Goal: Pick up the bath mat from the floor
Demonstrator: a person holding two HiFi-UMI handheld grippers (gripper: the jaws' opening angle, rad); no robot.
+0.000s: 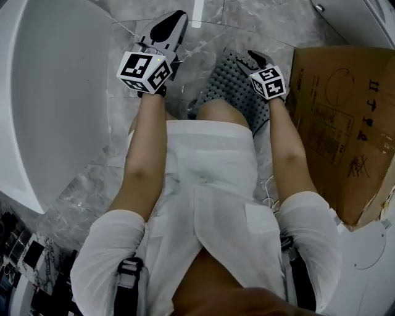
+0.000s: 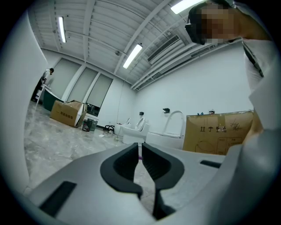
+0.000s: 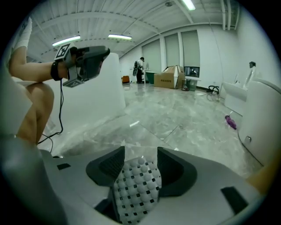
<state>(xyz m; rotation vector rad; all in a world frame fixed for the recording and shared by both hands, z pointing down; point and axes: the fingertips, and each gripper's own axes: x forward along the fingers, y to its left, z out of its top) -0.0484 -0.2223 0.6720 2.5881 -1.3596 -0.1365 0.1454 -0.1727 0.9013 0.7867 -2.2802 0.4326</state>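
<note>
Bath mat, a dark nubbed sheet pierced with small square holes, lies flat on the grey marble floor just ahead of the person's bent knee, between the white bathtub on the left and the cardboard box on the right. The knee and the right forearm cover much of it, so its long axis cannot be read with certainty; the visible part seems to run away from the person and slightly leftward. The right claw is plainly the nearer one. It is tilted downward directly over the mat's far right part with its jaws spread wide. In the right gripper view the mat's bumpy surface fills the gap between the two dark pads, and the pads do not appear to press on it. The mat therefore sits straight below and slightly ahead of that claw, and the coming move looks like a short drop onto an edge, followed by a squeeze. Farther off to the left, the left claw is held level above bare floor, clear of the mat. Its jaws are drawn nearly together to a thin slit with nothing between them. It would have to swing right and dip to help.
</note>
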